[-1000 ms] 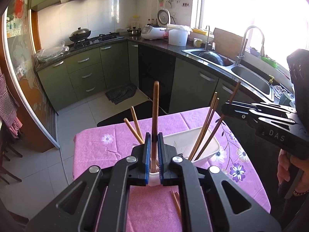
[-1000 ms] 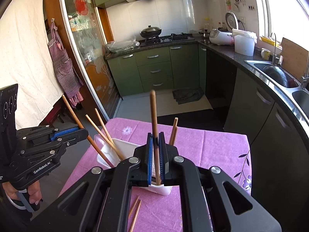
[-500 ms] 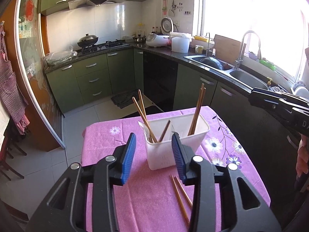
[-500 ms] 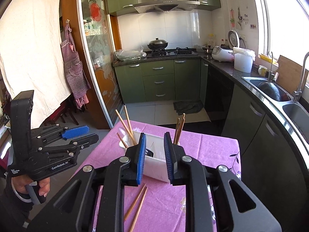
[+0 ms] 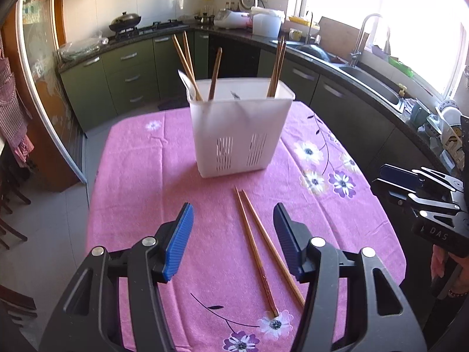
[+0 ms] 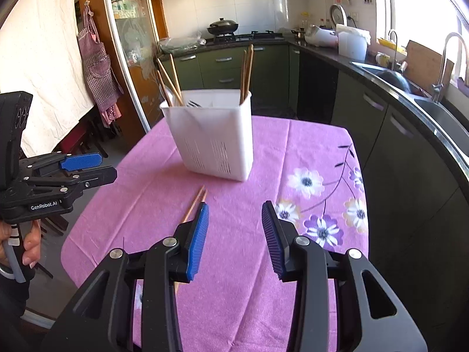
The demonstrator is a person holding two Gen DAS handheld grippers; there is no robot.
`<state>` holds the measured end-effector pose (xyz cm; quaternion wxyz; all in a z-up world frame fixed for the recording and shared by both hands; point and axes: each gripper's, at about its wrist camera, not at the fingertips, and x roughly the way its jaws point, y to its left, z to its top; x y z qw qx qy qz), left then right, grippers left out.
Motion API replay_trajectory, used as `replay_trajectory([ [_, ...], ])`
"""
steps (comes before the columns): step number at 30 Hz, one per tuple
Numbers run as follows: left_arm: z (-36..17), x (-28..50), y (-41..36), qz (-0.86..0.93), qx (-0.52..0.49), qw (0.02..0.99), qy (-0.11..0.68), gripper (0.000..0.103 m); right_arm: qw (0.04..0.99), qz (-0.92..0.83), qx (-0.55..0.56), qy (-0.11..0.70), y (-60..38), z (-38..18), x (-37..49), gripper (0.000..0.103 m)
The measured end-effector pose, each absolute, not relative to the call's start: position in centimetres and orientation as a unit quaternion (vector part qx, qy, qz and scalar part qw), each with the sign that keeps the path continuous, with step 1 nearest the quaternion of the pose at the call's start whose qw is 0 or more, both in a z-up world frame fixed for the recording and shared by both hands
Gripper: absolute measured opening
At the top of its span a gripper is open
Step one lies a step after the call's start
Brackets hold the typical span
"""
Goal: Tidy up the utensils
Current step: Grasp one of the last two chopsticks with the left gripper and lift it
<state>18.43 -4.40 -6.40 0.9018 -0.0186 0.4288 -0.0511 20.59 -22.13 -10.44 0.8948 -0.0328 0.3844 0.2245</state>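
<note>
Bright daylight pours in thru the window (image 5: 422, 14), blown out to white w/ glare on the sink counter (image 5: 372, 85). Tablecloth (image 5: 146, 176) is evenly lit, colours sharp. Fisheye bends cabinets & walls at the edges; corners go black. No motion blur.

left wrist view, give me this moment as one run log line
left gripper: open, empty | right gripper: open, empty | white holder: upright, chopsticks inside | loose chopsticks: two flat on pink tablecloth

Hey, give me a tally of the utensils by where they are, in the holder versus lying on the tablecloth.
Chopsticks standing in the white holder: 5
Chopsticks lying on the tablecloth: 2
Fork in the holder: 1
Spoon in the holder: 1
Total: 9
</note>
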Motion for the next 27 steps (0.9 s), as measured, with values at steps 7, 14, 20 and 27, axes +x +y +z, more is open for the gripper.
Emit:
replay_trajectory([
  [7, -11.7, 21.5, -6.0, -0.070, -0.052, 0.850, 0.520, 0.043, 0.885, 0.218, -0.019, 0.411, -23.9, -13.3, 20.8, 0.038],
  [14, -15.1, 24.3, -7.9, -0.057, -0.041, 0.822, 0.565, 0.026, 0.877, 0.224, -0.012, 0.425, -23.9, -14.7, 21.6, 0.039],
  [20, -16.9, 26.3, -7.7, -0.031, -0.037, 0.811, 0.583, 0.018, 0.874, 0.227, -0.003, 0.430, -24.5, -15.6, 21.9, 0.039],
  [27, -18.3, 27.8, -8.3, -0.017, -0.026, 0.802, 0.596, 0.013, 0.872, 0.223, 0.007, 0.436, -25.6, -16.3, 22.1, 0.039],
])
